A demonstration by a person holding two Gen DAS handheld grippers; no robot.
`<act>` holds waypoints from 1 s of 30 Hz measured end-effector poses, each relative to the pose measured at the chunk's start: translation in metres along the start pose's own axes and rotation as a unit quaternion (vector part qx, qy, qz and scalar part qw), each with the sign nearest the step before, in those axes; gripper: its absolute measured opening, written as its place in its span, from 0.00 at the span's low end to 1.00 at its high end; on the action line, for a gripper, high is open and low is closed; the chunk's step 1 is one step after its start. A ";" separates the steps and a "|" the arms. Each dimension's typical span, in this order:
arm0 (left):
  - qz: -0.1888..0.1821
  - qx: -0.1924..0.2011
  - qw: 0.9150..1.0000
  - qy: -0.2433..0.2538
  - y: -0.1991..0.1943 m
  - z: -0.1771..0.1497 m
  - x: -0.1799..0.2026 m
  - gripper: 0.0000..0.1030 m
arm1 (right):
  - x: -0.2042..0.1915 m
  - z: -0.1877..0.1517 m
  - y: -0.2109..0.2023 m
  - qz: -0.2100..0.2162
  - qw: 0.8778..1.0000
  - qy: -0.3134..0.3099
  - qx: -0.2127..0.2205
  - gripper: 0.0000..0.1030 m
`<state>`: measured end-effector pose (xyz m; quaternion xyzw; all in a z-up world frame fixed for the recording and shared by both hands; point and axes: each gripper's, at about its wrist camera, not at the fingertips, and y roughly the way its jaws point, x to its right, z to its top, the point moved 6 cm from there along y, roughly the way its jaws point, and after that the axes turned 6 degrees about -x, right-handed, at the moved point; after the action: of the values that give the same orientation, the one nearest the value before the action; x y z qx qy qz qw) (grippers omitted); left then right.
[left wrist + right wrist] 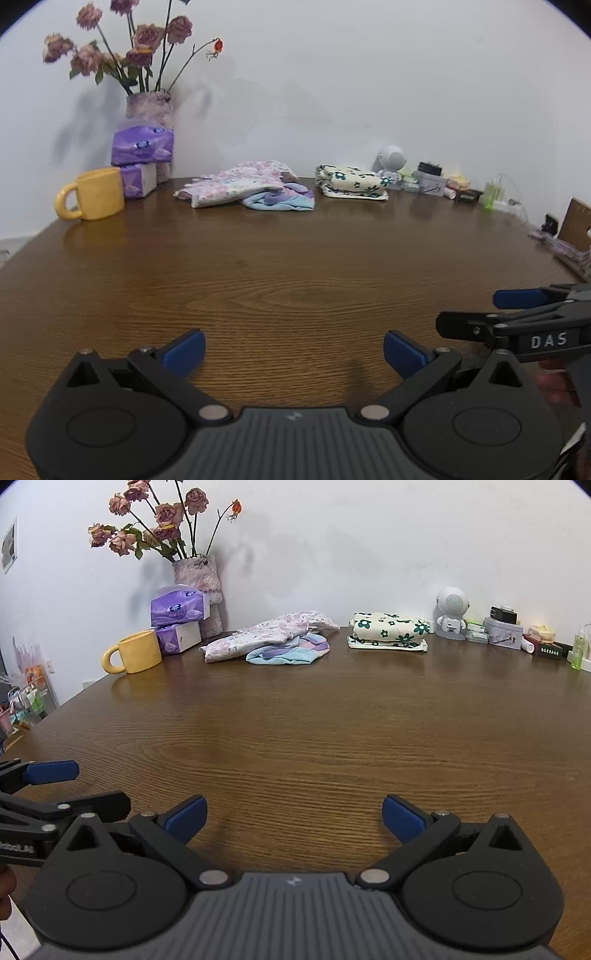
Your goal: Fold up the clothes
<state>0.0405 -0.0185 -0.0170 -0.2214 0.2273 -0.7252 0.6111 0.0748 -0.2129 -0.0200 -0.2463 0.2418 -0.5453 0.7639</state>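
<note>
A loose heap of clothes lies at the far edge of the wooden table (pixel 280 280): a pink floral garment (pixel 236 182) (pixel 273 631) over a blue and purple one (pixel 282 199) (pixel 290 650). To its right rests a folded cream garment with green flowers (pixel 351 182) (pixel 388 631). My left gripper (pixel 293 354) hovers open over the near table, nothing between its blue pads. My right gripper (pixel 293 818) is open too and holds nothing. Each gripper's fingers show at the other view's edge: the right gripper (pixel 517 314) and the left gripper (pixel 55 786).
A yellow mug (pixel 94 194) (pixel 135 651), purple tissue packs (pixel 142 147) (pixel 177 607) and a vase of dried roses (pixel 147 107) (pixel 199 576) stand at the back left. A white astronaut figure (pixel 452 613) and small boxes line the back right. A chair back (pixel 576 225) is at the right.
</note>
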 end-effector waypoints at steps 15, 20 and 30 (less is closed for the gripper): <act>0.019 0.002 1.000 0.010 0.011 -0.001 0.000 1.00 | -0.005 -0.010 0.008 -0.017 1.000 0.013 0.013 1.00; 0.031 -0.010 0.999 -0.006 0.016 -0.001 -0.005 1.00 | -0.002 -0.013 0.011 -0.020 0.999 0.024 0.012 1.00; 0.030 -0.012 0.999 -0.017 0.017 -0.004 -0.007 1.00 | -0.002 -0.017 0.010 -0.019 0.999 0.030 0.018 1.00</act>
<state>0.0525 -0.0138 -0.0311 -0.2337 0.2321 -0.6997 0.6340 0.0708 -0.2103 -0.0392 -0.2209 0.2500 -0.5708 0.7502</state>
